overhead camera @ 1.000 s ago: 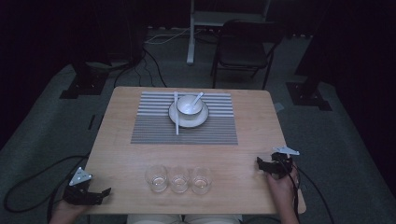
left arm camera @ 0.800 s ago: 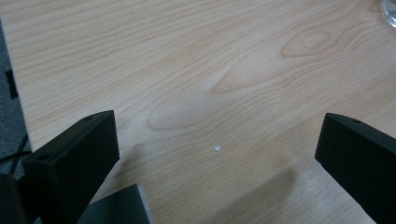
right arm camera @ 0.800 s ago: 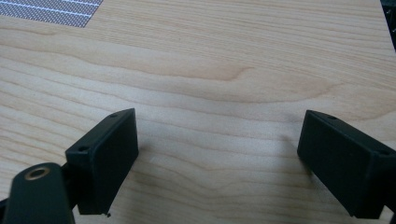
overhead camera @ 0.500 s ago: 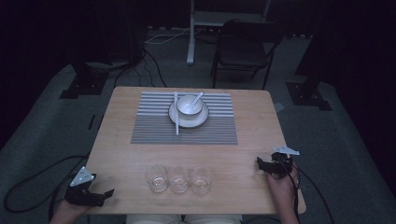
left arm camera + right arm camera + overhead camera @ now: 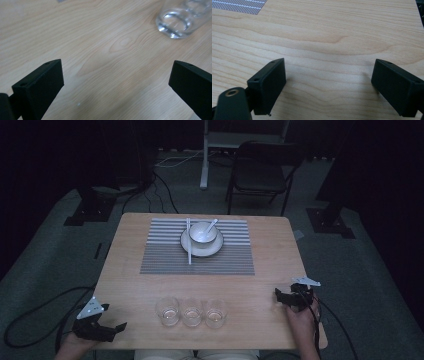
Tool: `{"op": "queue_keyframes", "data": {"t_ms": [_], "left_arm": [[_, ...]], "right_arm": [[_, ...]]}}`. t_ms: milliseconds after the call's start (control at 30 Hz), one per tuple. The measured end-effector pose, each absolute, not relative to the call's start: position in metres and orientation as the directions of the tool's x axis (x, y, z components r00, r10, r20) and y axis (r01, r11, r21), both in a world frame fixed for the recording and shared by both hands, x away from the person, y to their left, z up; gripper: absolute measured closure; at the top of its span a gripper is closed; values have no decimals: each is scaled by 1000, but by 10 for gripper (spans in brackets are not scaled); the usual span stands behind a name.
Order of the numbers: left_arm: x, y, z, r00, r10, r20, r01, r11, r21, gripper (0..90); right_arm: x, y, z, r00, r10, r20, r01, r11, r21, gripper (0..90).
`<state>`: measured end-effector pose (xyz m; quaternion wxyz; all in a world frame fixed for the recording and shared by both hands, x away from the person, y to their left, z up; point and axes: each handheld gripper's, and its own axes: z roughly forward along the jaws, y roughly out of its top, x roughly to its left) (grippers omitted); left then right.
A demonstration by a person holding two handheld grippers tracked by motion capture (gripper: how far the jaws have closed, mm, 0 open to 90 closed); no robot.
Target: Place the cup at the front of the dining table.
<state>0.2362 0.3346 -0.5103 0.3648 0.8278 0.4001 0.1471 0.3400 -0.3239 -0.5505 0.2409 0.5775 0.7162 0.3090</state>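
Three clear glasses stand in a row near the table's front edge: the left glass (image 5: 167, 311), the middle glass (image 5: 192, 312), the right glass (image 5: 215, 313). A white bowl (image 5: 202, 232) with a spoon (image 5: 212, 224) sits on a white saucer (image 5: 201, 246) on the striped grey placemat (image 5: 165, 255); a white chopstick (image 5: 189, 247) lies across it. My left gripper (image 5: 120, 327) (image 5: 116, 82) rests open at the front left corner, pointing toward a glass (image 5: 176, 23). My right gripper (image 5: 276, 295) (image 5: 329, 82) is open over bare wood at the front right.
The wooden table (image 5: 130, 285) stands on grey carpet. A dark chair (image 5: 260, 172) and a white stand (image 5: 205, 157) are behind it. Cables (image 5: 30, 320) trail on the floor at left. A corner of the placemat (image 5: 239, 6) lies ahead of my right gripper.
My left gripper has slid slightly toward the table's front edge and to the right. The right gripper and the tableware have stayed put.
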Motion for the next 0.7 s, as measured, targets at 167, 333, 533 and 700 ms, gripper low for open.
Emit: {"op": "queue_keyframes", "data": {"t_ms": [167, 333, 533, 700], "left_arm": [[237, 323, -499, 673, 738, -42, 523, -435, 733, 0], [239, 309, -485, 713, 699, -49, 488, -445, 751, 0], [241, 299, -479, 744, 668, -34, 466, -482, 742, 0], [243, 285, -468, 776, 630, -28, 431, -496, 754, 0]], "right_arm": [[340, -324, -550, -216, 976, 12, 679, 141, 721, 118], [340, -324, -550, -217, 976, 12, 679, 142, 721, 118], [340, -324, -550, -216, 976, 12, 679, 141, 721, 118], [340, -324, -550, -217, 976, 12, 678, 142, 721, 118]]}}
